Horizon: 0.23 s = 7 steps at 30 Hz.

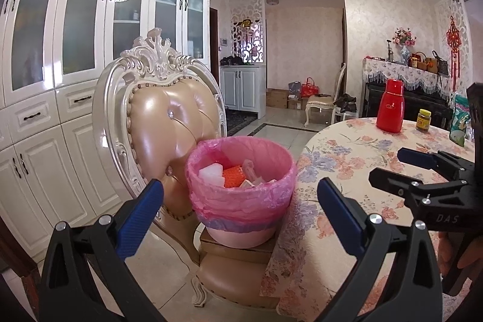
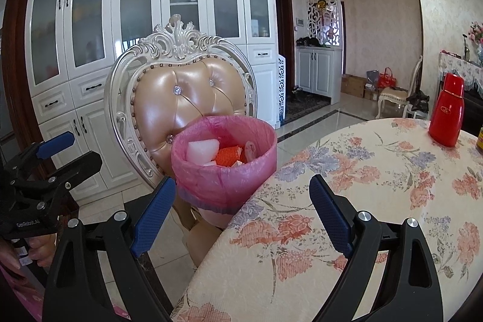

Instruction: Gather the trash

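bin full, both hand-held grippers empty

we hold the left hand-held gripper (image 1: 240, 205) and the right hand-held gripper (image 2: 243, 213) spread wide, nothing between the blue ribbed pads (image 1: 140, 219) of either one. both face the trash bin (image 1: 241, 189), which stands on a small box (image 1: 238, 248) on the seat of the ornate chair (image 1: 169, 116), just beside the rim of the table (image 1: 347, 171).

the trash lies inside the bin: a white waxy-looking lump (image 1: 211, 174), an orange meshed piece (image 1: 234, 175) and pale scraps beside them. we see no loose litter on the stretch of table in view, so we judge the collecting close to done.

what worries us is the perch. the bin is round and smooth-sided, set on a box on glossy padded leather, so a sideways nudge from a finger could slide or tip it off the seat. the pink liner (image 1: 241, 201) is thin, crinkled film folded loosely over the rim; pinching it alone could tear it or pull it free. the floral tablecloth (image 2: 362, 201) hangs over the edge and could snag. a red flask (image 1: 391, 107) and a yellow-lidded jar (image 1: 423, 120) stand well apart at the far side.
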Tool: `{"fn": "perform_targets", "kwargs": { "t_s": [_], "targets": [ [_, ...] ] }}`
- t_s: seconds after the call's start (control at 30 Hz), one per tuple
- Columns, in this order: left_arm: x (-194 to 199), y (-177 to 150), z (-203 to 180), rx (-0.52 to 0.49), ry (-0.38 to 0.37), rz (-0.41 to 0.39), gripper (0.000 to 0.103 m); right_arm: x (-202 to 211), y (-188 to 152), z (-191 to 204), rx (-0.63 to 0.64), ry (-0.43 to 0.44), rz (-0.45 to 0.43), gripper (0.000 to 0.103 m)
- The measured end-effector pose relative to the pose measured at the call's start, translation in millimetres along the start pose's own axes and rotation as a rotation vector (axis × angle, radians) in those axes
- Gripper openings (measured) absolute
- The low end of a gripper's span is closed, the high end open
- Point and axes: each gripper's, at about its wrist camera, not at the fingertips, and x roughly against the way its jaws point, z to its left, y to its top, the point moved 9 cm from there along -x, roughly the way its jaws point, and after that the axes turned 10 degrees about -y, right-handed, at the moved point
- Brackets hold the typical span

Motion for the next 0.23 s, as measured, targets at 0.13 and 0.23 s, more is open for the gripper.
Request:
{"fn": "perform_targets", "kwargs": {
  "t_s": [0.13,0.23],
  "targets": [
    [-2.8,-1.4,2.9,0.017,-0.001,0.017,0.098,0.0,-0.3,0.0,-0.001,0.001,0.000,0.085],
    [-2.9,-2.5,2.7,0.011,0.006,0.019,0.098,-0.2,-0.9,-0.1,-0.002,0.003,0.000,0.085]
  ]
}}
